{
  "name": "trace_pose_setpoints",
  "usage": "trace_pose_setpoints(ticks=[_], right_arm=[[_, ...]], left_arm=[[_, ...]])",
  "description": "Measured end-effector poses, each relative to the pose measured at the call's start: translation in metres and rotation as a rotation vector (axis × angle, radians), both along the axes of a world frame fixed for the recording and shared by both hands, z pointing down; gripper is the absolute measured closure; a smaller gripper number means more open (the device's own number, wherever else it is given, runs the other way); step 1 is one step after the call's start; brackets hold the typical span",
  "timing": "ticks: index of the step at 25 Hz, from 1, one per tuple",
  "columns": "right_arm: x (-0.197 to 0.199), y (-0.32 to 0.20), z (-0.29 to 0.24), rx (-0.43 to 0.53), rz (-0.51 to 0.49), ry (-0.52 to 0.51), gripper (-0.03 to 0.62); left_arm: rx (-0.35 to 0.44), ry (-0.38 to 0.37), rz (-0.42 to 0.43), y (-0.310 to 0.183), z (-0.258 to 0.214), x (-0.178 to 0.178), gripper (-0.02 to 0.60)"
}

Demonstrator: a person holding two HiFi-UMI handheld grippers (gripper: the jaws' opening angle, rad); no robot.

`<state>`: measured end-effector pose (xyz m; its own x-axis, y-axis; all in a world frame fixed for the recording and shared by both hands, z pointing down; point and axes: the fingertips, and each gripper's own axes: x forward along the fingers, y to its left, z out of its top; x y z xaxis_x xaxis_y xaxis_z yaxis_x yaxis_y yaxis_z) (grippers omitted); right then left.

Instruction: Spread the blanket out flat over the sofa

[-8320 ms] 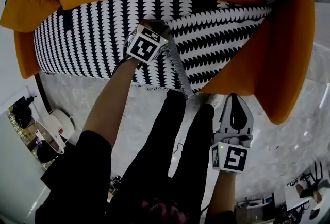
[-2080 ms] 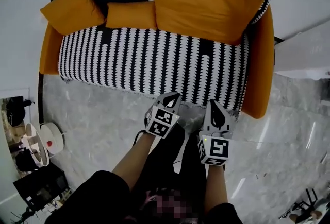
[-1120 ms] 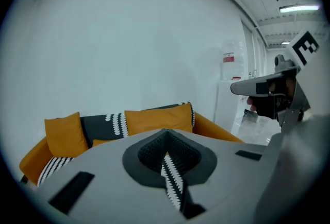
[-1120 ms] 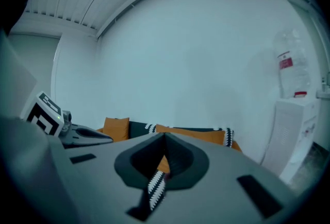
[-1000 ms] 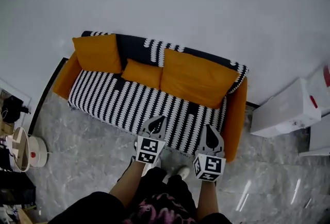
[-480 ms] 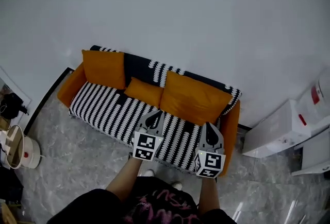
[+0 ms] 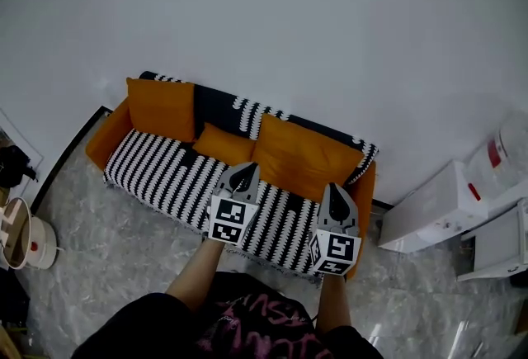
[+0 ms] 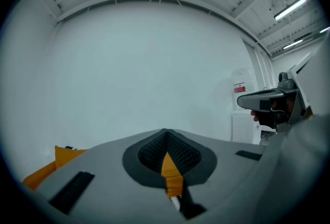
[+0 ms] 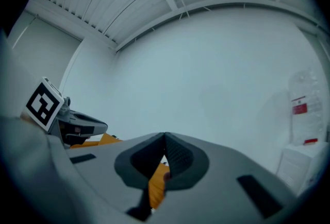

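1. The blanket (image 7: 169, 174) — black with white scalloped stripes — lies across the seat of the orange sofa (image 7: 364, 199). It falls over the front edge toward 6 o'clock and runs up the backrest at 12 o'clock, behind the cushions. The head view shows no fold or bunched ridge, so I judge the spreading as good as done.
2. Three orange cushions rest on it along the back: a square cushion (image 7: 158, 108) at 10 o'clock of the seat, a small cushion (image 7: 224, 143) in the middle and a large cushion (image 7: 301, 158) toward 2 o'clock. Leaning there, they probably pin the cloth to the backrest so it cannot slide.
3. The left gripper (image 7: 240, 173) is closed tip to tip with nothing in it. Its own view looks at the white wall (image 8: 154, 73), with only a sliver of orange showing through the slot below the tips.
4. The right gripper (image 7: 333, 191) is likewise closed and empty, just beside the left one at its 3 o'clock.
5. Both are held about level and touch no cloth, with the sofa at their 12 o'clock — a stance for looking the result over, I judge, not for gripping.
6. If anything needs a tug, check the hanging edge at 4 o'clock of the seat, which is partly hidden behind the right gripper.
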<state>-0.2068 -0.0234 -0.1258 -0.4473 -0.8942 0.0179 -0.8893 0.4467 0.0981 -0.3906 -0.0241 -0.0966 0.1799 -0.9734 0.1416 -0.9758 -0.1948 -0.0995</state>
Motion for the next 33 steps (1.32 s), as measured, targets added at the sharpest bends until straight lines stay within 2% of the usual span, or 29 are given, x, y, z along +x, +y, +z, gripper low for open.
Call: trace_pose_setpoints(ticks=[5,14,21,27,33], right_arm=[[-0.001,0.000,-0.002,0.003,0.016,-0.006,0.574],[-0.011,-0.002,0.006,-0.007,0.035,0.007,0.574],[-0.029,-0.004,0.008,-0.001,0.035,0.022,0.574],[-0.045,-0.005,0.011,-0.007,0.034,0.032,0.574],[-0.056,-0.009,0.012,-0.007,0.040,0.034,0.574]], left_arm=[[0.001,-0.019,0.027,-0.002,-0.001,0.003,0.571],[0.010,0.004,0.070,-0.004,0.004,-0.001,0.571],[0.000,0.021,0.072,-0.009,0.010,-0.019,0.572],[0.018,-0.012,0.103,-0.009,0.010,-0.028,0.572],[0.022,-0.015,0.150,-0.012,0.009,-0.026,0.572]])
